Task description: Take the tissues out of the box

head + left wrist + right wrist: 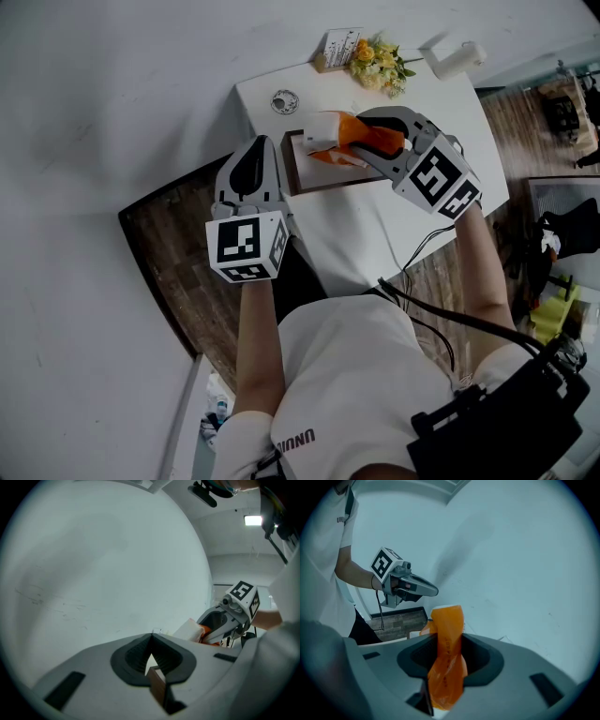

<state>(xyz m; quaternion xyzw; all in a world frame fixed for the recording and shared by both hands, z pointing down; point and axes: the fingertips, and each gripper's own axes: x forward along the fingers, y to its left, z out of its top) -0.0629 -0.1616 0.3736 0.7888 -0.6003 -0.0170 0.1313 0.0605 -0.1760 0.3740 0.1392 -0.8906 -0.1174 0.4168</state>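
The right gripper [370,148] had its fingers clamped on the orange tissue pack [446,620] just above the brown box [319,185] on the tabletop [375,234], the left gripper [255,142] waiting beside with fingers together, so a firm, straight-up lift clear of the rim looked best.

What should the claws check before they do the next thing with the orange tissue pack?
1. Right claw shut on the orange tissue pack: ok.
2. Left claw steadying the brown box: ok, its wall sits pinched between the jaws.
3. Pack completely out of the box: cannot tell from these views.
4. Bare spot on the white table to put the pack down: ok.
5. Flowers out of the way: ok, they sit at the table's far edge.
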